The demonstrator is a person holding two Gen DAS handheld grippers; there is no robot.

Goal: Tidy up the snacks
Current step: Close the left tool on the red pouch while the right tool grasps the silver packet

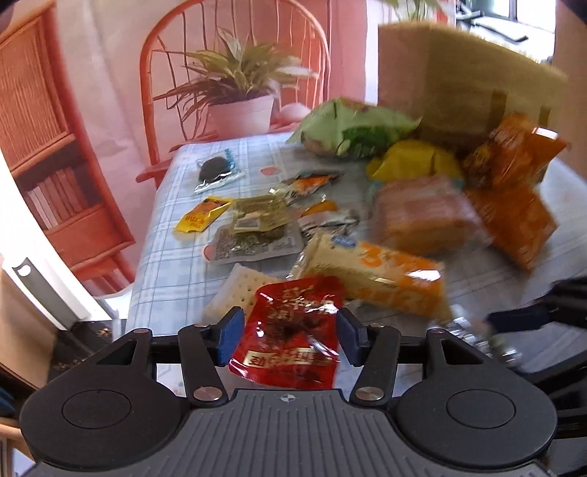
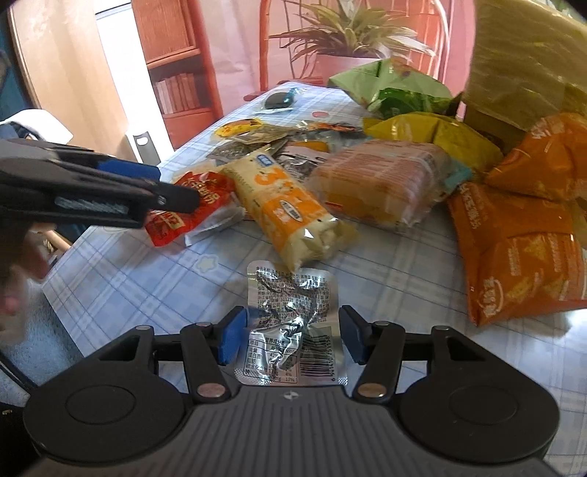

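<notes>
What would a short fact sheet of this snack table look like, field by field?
Surface: table with a blue checked cloth
Left gripper: open around a red packet, pads not pressing
Right gripper: open around a silver packet, pads not pressing
Middle: long cracker pack, loose small packets
Right side: orange bags, yellow bag, green bag
Behind: cardboard box, potted plant, chair

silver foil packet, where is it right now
In the right wrist view, the silver foil packet lies on the checked tablecloth between the right tongs, just below the cracker pack.
</notes>
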